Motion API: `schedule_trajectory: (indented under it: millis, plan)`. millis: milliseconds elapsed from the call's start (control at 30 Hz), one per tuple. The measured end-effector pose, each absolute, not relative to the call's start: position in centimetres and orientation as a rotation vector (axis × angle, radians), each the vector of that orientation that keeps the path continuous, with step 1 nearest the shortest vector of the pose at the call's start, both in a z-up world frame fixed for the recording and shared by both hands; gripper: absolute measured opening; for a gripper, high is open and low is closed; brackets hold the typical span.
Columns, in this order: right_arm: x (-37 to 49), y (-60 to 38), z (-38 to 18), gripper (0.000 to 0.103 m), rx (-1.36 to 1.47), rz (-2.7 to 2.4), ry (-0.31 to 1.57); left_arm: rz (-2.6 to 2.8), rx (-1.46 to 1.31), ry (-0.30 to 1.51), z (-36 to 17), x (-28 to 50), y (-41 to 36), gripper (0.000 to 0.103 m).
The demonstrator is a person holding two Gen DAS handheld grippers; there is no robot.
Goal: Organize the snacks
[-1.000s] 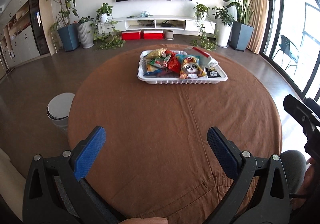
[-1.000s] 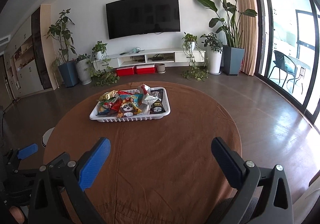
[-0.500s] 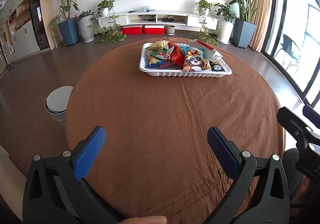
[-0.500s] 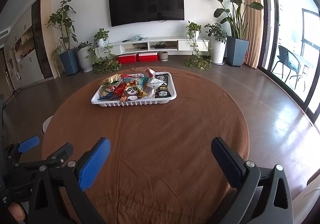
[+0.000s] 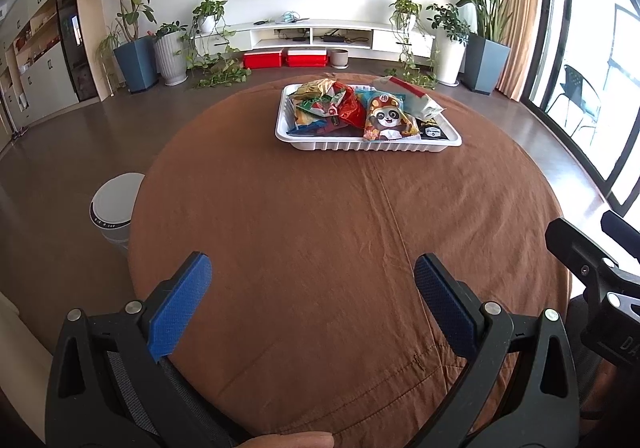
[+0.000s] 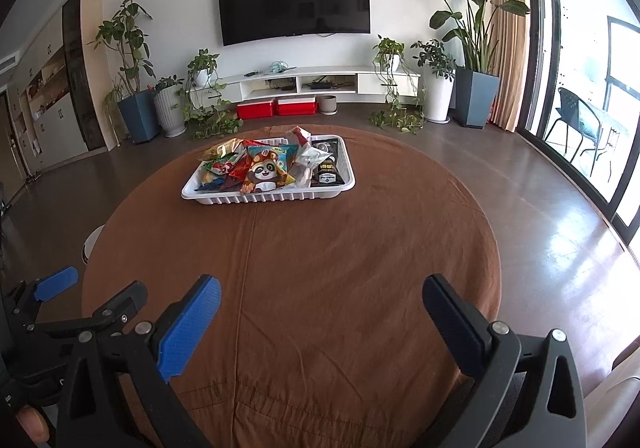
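Observation:
A white ribbed tray (image 5: pixel 360 145) (image 6: pixel 280 198) holds several snack packets at the far side of the round table covered by a brown cloth (image 5: pixel 340 232) (image 6: pixel 320 268). On top lies a panda packet (image 5: pixel 384 120) (image 6: pixel 264 170); a red packet (image 5: pixel 350 108), a white packet (image 5: pixel 420 102) and a black packet (image 6: pixel 329 164) lie around it. My left gripper (image 5: pixel 312 268) is open over the near table edge, far short of the tray. My right gripper (image 6: pixel 320 288) is also open and empty, to the right of the left one.
A white round bin (image 5: pixel 114 208) stands on the floor left of the table. A TV (image 6: pixel 294 0), a low white console (image 6: pixel 304 82) and potted plants (image 6: pixel 476 48) line the far wall. Glass doors (image 6: pixel 600 88) are on the right. A thumb (image 5: pixel 292 440) shows at the bottom edge.
Both grippers have risen a little and tilted down toward the table, with the tray nearer in the right wrist view. Both stay open and empty.

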State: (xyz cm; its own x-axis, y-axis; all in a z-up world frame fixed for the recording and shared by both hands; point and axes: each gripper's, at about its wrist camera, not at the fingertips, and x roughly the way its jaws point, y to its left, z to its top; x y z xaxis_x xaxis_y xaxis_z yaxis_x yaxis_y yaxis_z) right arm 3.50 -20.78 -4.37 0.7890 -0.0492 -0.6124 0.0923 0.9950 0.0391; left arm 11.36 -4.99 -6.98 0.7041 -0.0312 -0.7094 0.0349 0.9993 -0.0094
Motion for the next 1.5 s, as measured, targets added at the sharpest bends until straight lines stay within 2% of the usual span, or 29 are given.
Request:
schedule_trajectory:
  millis: [1500]
  plan:
    - [3.52, -20.86, -4.35, 0.103, 0.073, -0.076, 0.668, -0.027, 0.008, 0.773, -7.32, 11.42, -4.97, 0.103]
